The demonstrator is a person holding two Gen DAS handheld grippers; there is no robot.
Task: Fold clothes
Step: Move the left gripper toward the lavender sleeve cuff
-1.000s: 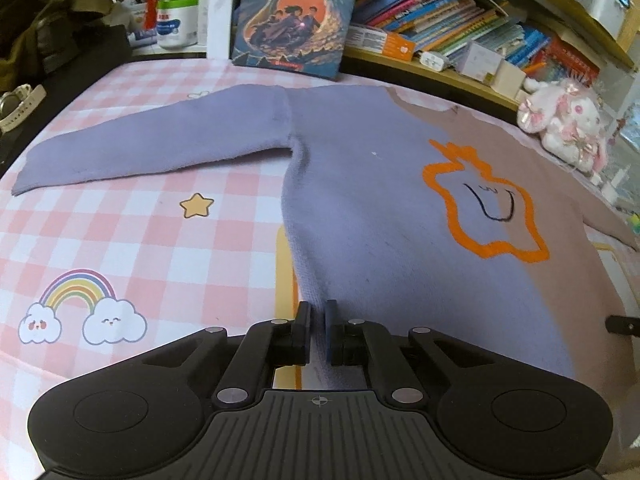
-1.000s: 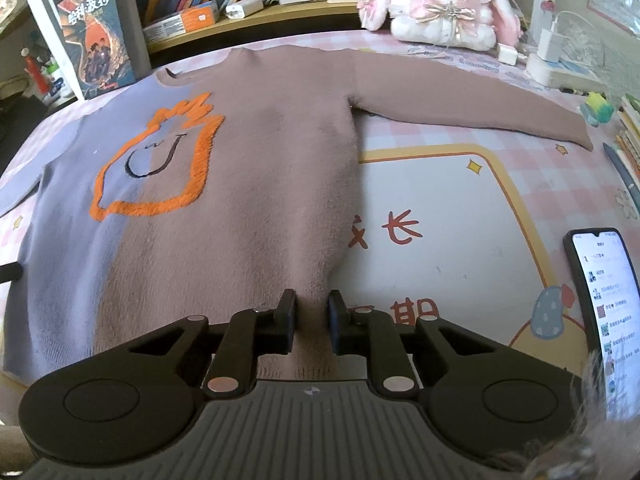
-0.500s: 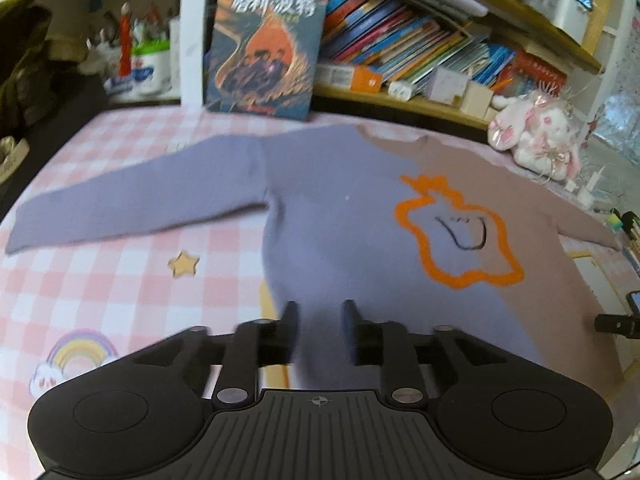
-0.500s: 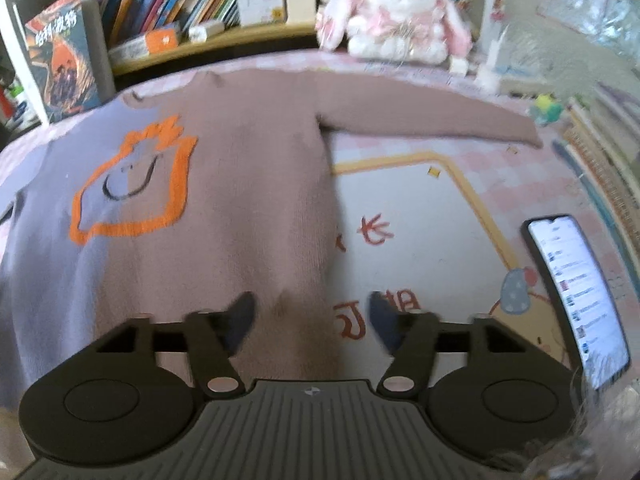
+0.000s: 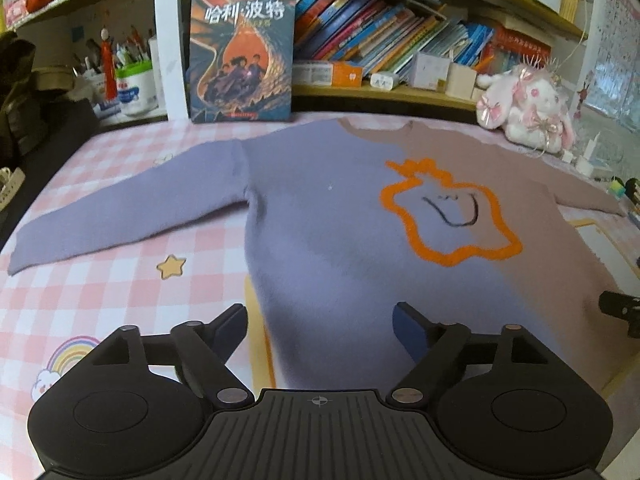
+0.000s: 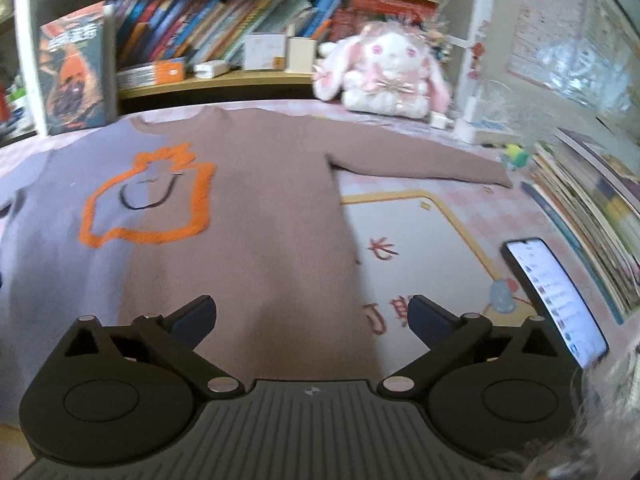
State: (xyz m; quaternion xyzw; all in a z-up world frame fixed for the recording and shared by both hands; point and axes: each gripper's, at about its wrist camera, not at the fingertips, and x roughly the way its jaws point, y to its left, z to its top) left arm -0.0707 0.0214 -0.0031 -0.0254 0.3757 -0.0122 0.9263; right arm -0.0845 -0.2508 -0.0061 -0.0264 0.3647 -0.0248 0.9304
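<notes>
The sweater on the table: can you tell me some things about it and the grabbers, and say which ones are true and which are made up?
1. The sweater lies flat with both sleeves spread out. True.
2. The left gripper is pinching the sweater's hem. False: its jaws stand wide open, holding nothing.
3. The right gripper is open too. True.
4. The sweater is one colour all over. False: it is half purple, half brown, with an orange outline shape in the middle.
5. A phone with its screen lit lies on the table to the right of the sweater. True.
6. The bunny plush sits on the sweater. False: it sits behind it, by the shelf.
</notes>
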